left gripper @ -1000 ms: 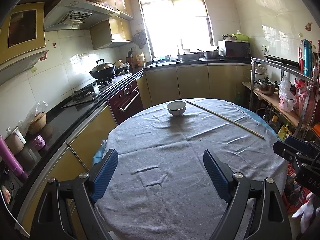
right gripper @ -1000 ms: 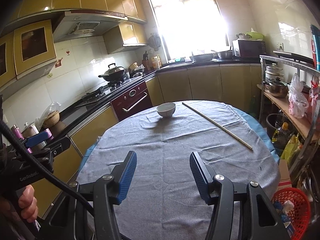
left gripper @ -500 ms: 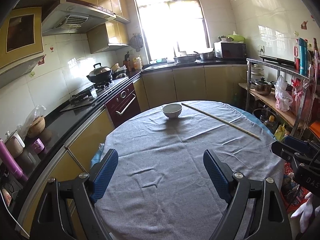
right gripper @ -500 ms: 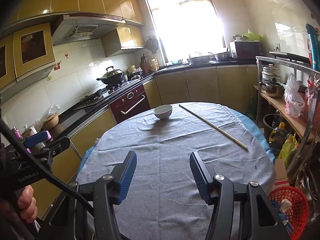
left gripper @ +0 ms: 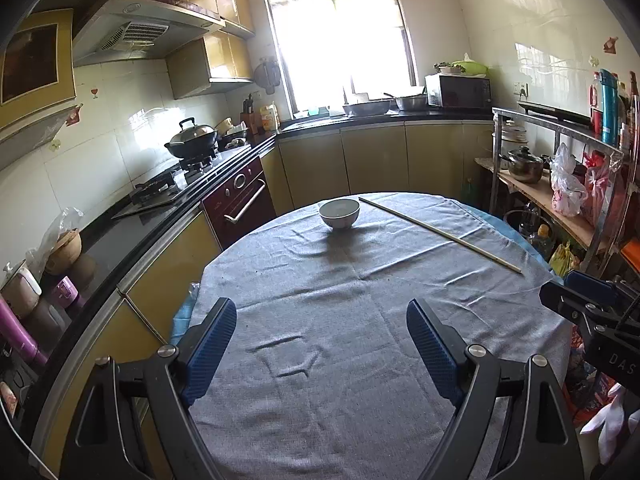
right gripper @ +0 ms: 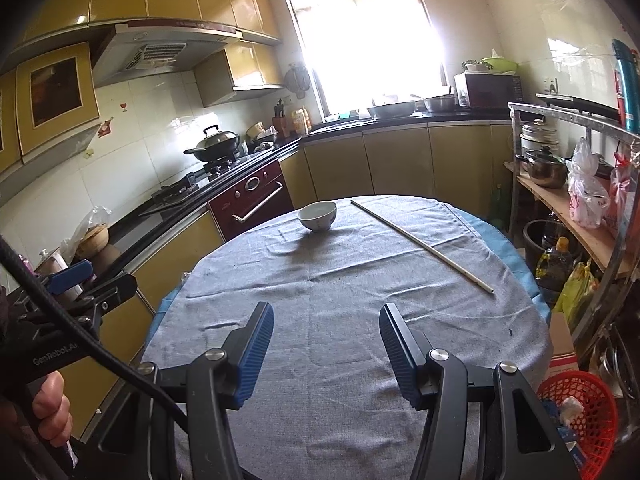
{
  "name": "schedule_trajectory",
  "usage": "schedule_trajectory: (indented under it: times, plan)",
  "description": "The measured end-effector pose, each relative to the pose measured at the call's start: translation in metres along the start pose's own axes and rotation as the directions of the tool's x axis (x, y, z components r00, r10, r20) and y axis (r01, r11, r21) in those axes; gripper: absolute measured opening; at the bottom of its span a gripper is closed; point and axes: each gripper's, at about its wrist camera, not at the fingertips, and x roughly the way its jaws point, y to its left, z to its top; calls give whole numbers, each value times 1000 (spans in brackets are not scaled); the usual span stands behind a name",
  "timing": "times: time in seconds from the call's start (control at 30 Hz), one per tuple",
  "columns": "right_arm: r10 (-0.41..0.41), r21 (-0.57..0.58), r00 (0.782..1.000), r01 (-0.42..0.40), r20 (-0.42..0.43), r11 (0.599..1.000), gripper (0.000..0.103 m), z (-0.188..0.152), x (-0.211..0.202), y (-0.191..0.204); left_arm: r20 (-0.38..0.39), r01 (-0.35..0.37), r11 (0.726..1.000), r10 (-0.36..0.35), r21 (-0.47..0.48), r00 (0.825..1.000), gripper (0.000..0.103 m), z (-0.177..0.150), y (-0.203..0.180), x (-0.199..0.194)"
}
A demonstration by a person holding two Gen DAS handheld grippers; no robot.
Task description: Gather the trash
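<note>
A round table with a grey cloth (left gripper: 340, 320) (right gripper: 340, 280) fills both views. A white bowl (left gripper: 339, 213) (right gripper: 317, 216) stands at its far side, with a long thin wooden stick (left gripper: 440, 233) (right gripper: 420, 245) to its right. A red mesh trash basket (right gripper: 576, 412) with crumpled waste sits on the floor at the table's near right. My left gripper (left gripper: 320, 346) is open and empty over the near table edge. My right gripper (right gripper: 326, 350) is open and empty, also over the near edge. Each gripper shows at the side of the other's view.
A black counter with stove and wok (left gripper: 192, 142) runs along the left. A dark red oven (left gripper: 240, 200) is below it. A metal shelf rack (left gripper: 560, 184) with pots, bags and bottles stands on the right. Yellow cabinets (right gripper: 400, 160) line the back wall.
Both grippers have pulled back and risen a little, so the table, bowl and stick look slightly farther and lower. Both stay open and empty.
</note>
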Motion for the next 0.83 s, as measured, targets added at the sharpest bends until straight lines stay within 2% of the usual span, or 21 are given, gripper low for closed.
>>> schedule_trajectory:
  times: [0.27, 0.5, 0.7, 0.83]
  plan:
    - [6, -7, 1000, -6, -12, 1000, 59, 10, 18, 4, -15, -2, 1000, 2, 0, 1000, 87, 6, 2, 15]
    - [6, 2, 999, -6, -53, 1000, 59, 10, 48, -3, -63, -4, 1000, 4, 2, 998, 87, 6, 0, 45]
    - [-34, 30, 992, 38, -124, 999, 59, -3, 94, -31, -162, 5, 1000, -9, -23, 987, 87, -9, 1, 98]
    - [-145, -4, 974, 146, -177, 989, 59, -23, 135, -60, -274, -1, 998, -16, -60, 962, 87, -35, 10, 156]
